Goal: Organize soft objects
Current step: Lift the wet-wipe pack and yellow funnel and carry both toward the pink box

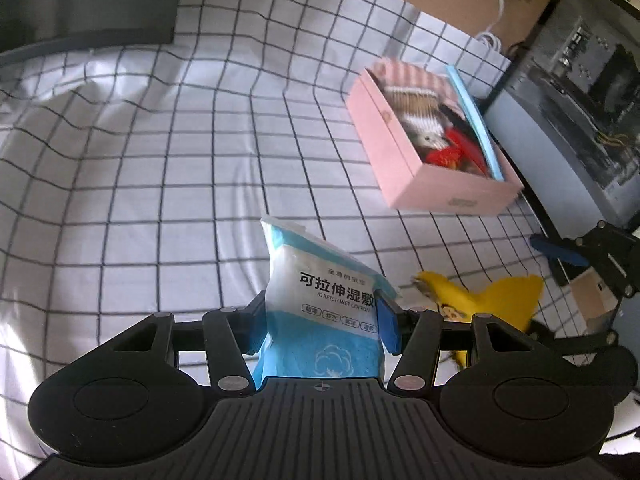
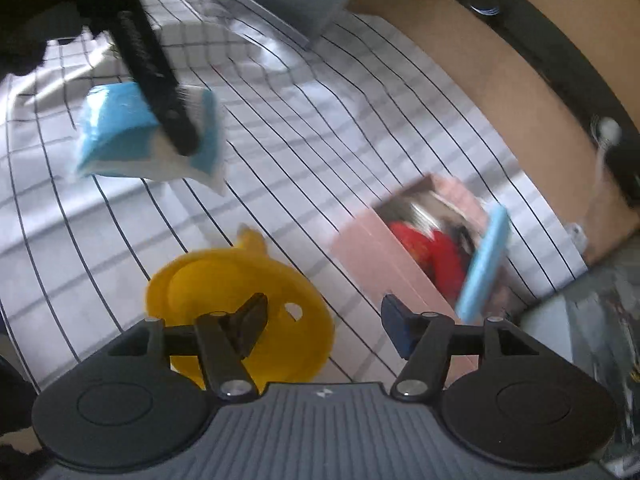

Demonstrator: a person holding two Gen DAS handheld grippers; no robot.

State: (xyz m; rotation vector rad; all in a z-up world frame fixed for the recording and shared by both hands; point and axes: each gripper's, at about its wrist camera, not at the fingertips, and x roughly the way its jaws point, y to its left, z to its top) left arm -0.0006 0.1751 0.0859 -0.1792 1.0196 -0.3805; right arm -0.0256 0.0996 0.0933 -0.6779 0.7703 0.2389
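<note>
Over the checked bedsheet [image 1: 160, 160] | your left claw [image 1: 320, 316] clamps cotton pack [image 1: 320, 300] | pink box [image 1: 420, 176] lies ahead-right | right claw [image 2: 322, 320] gapes empty above yellow toy [image 2: 240, 292]

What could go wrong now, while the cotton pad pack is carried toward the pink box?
The left hand-held gripper pinches the soft cotton pad pack only at its lower part, so it may slip or sag. The pink box already looks full of soft toys, so the pack may not fit.

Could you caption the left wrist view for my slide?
Left tool grips a blue-and-white cotton pack above checked cloth, pink box ahead.
</note>
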